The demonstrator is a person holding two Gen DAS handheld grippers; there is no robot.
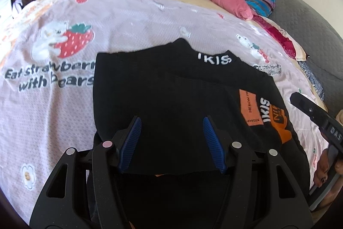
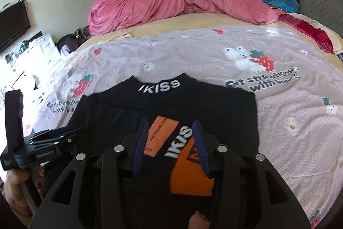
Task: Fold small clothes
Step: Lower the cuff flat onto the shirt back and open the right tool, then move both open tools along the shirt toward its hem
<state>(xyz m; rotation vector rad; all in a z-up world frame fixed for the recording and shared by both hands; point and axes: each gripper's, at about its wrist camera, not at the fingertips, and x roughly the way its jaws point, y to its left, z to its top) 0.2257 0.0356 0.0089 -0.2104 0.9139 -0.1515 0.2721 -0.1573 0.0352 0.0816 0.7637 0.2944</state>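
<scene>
Left wrist view: one black garment (image 1: 171,96) is lying on the bed's strawberry-print sheet (image 1: 53,111), collar pointing away, long axis running away from the camera. The left hand-held gripper (image 1: 172,121) is hovering above its near part, fingers spread.

Right wrist view: the same single garment (image 2: 120,113) — the right hand-held gripper (image 2: 171,125) is hanging spread over its orange patch (image 2: 190,175), pinching nothing.

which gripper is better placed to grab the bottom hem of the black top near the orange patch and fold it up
Right, probably. The right gripper is open directly over the orange patch of the black top. The left gripper, also open, sits over plain black fabric, with the patch off to its right.
</scene>
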